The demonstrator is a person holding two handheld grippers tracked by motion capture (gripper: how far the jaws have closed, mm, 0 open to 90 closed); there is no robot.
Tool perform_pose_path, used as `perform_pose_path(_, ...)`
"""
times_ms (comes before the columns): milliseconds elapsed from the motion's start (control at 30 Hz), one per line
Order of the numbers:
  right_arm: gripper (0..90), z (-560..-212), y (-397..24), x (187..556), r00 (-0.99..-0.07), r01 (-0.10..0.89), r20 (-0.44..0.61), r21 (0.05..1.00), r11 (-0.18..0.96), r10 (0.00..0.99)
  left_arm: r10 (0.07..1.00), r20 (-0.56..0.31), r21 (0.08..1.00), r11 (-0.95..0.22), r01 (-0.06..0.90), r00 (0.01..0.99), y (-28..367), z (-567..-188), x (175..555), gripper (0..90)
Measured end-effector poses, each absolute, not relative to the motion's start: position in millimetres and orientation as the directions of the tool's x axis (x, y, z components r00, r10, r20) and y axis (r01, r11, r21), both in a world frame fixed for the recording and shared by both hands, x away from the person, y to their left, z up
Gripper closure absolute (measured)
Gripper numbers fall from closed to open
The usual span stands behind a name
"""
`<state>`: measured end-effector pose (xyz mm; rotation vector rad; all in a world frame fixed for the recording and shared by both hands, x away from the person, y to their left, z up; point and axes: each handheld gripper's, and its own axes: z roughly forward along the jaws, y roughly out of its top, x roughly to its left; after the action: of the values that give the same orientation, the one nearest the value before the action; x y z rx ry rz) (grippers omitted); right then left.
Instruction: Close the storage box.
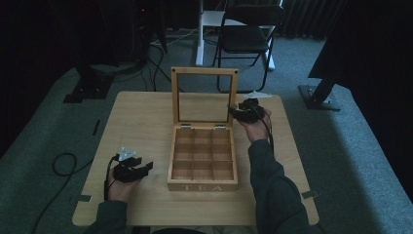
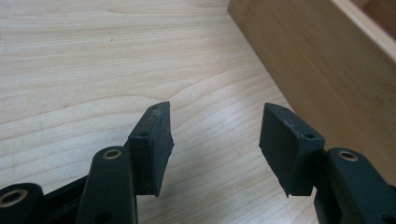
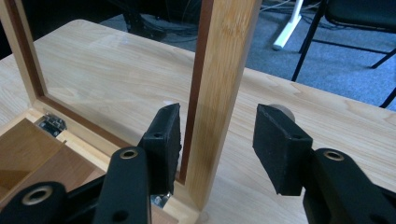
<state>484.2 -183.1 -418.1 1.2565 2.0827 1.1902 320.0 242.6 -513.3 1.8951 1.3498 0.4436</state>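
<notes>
Pale wood bench (image 1: 141,122), rounded corners, standing on grey carpet.

Left gripper (image 1: 135,170): near edge of the bench, left of the box. Jaws well apart with only bare bench between them (image 2: 215,140); holds nothing. Judged to be parked clear of the work.

Tea box (image 1: 202,186): light wood, marked "TEA" on its near front, set at the middle of the bench. Its side wall (image 2: 322,70) lies just beside the left gripper. Nine compartments in a grid, all seemingly empty.

Lid (image 1: 204,70): wooden frame with a clear pane, hinged at the far edge of the box and standing upright, fully open. Two metal hinges; one (image 3: 51,123) sits at the base of the frame.

Right gripper (image 1: 248,111): farther back, at the right upright of the lid. The jaws straddle that post (image 3: 219,93), one pad inside by the pane, one outside; partly open, a clear gap on the outer side, so no firm grip. Placement suggests taking hold of the lid to swing it shut.

Folding chair (image 1: 248,34): dark, beyond the bench, beside a white stand leg (image 1: 199,44).
</notes>
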Motion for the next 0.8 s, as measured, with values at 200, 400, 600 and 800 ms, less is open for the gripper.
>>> perform_pose_path(200,49.5,-419,-176,493,-0.502,0.494,0.064,0.840,0.225,0.862,0.904,-0.149,0.760,-0.155,0.631,0.401,237,-501,327,44.0)
perform_pose_path(400,48.9,-414,-171,500,-0.508,0.485,0.056,0.843,0.232,0.859,0.902,-0.138,0.768,-0.164,0.620,0.410,231,-490,340,44.1)
perform_pose_path(600,49.9,-404,-168,507,-0.521,0.467,0.042,0.850,0.244,0.853,0.906,-0.128,0.778,-0.161,0.608,0.404,228,-480,352,44.2)
perform_pose_path(800,51.0,-403,-169,511,-0.532,0.469,0.078,0.857,0.216,0.843,0.900,-0.128,0.781,-0.168,0.601,0.417,220,-476,360,44.2)
